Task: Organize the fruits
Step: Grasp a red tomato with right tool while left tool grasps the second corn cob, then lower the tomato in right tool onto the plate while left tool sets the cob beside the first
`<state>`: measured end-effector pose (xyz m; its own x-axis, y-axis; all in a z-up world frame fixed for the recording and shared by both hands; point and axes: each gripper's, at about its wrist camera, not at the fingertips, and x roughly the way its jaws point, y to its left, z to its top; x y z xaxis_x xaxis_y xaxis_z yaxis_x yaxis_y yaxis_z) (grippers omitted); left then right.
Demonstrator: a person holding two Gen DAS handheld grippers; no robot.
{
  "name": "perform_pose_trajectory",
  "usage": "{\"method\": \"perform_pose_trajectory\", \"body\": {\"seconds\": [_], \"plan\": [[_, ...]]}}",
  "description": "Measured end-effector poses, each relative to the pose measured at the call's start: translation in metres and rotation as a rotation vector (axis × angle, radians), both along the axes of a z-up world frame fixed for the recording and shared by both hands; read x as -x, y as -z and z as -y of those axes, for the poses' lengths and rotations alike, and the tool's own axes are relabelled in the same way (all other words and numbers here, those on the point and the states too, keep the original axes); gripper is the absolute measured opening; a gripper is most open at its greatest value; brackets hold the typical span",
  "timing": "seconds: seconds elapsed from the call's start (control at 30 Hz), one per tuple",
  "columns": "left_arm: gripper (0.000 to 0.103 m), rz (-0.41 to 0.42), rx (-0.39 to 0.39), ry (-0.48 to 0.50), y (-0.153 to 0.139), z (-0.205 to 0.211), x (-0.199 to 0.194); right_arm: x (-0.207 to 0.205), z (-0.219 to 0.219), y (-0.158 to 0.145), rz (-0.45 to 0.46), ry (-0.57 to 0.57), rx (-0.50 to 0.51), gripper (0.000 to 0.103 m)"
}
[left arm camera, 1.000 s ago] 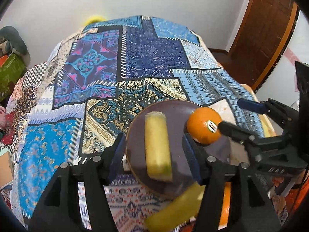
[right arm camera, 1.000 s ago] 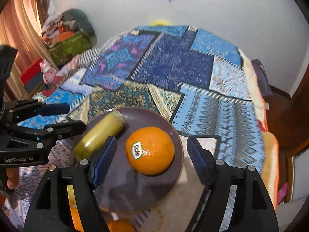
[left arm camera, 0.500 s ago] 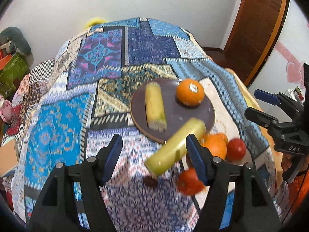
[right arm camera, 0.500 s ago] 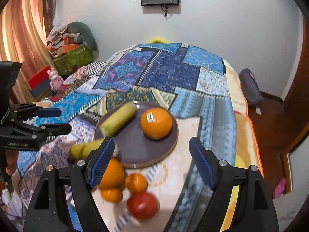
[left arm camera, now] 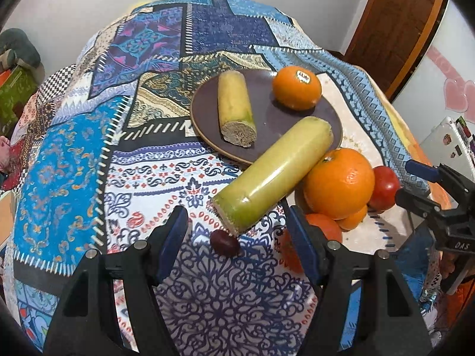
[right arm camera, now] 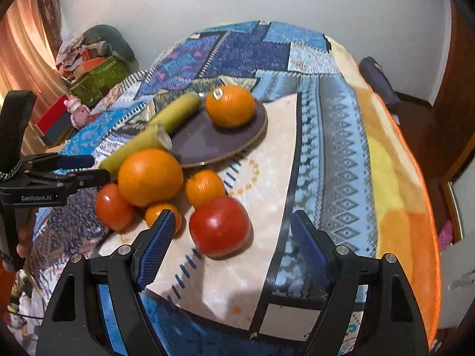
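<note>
Nearest, low in each wrist view, the left gripper (left arm camera: 237, 237) and right gripper (right arm camera: 230, 241) both stand spread wide with nothing between the fingers. Just beyond the right one sits a red tomato (right arm camera: 219, 227), then a big orange (right arm camera: 150, 176) left of centre. Farther up, a stickered orange (right arm camera: 231, 106) and a short yellow-green stalk (left arm camera: 236, 109) rest on the dark plate (left arm camera: 267, 118), a longer stalk (left arm camera: 273, 172) leaning on its rim

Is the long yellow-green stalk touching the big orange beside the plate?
Touching. In the left wrist view the long stalk presses along the big orange with no gap between them.
</note>
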<state>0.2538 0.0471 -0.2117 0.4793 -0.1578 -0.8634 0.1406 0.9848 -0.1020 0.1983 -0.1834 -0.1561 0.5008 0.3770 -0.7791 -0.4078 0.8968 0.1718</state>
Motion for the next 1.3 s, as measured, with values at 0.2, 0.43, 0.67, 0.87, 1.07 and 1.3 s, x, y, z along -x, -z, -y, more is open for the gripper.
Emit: {"method": "perform_pose_trajectory", "body": {"seconds": [0.2, 0.43, 0.67, 0.87, 1.07, 1.3], "plan": [[0.068, 0.006, -0.008, 0.030, 0.007, 0.008, -0.015, -0.002, -0.004, 0.012, -0.020, -0.024, 0.000, 0.076], [0.068, 0.035, -0.047, 0.094, 0.007, 0.023, -0.026, -0.005, -0.006, 0.023, -0.065, -0.041, -0.030, 0.057], [0.052, 0.060, -0.034, 0.109, 0.005, 0.025, -0.027, 0.000, -0.007, 0.023, -0.068, -0.058, -0.054, 0.048], [0.035, 0.067, -0.001, 0.084, 0.000, 0.017, -0.026, 0.002, -0.001, 0.019, -0.048, -0.033, -0.043, 0.047], [0.035, 0.058, -0.015, 0.080, 0.000, 0.021, -0.032, 0.000, 0.005, 0.019, -0.053, -0.020, -0.047, 0.047], [0.035, 0.046, -0.035, 0.070, 0.007, 0.027, -0.042, -0.001, 0.004, 0.017, -0.048, -0.015, -0.048, 0.047]]}}
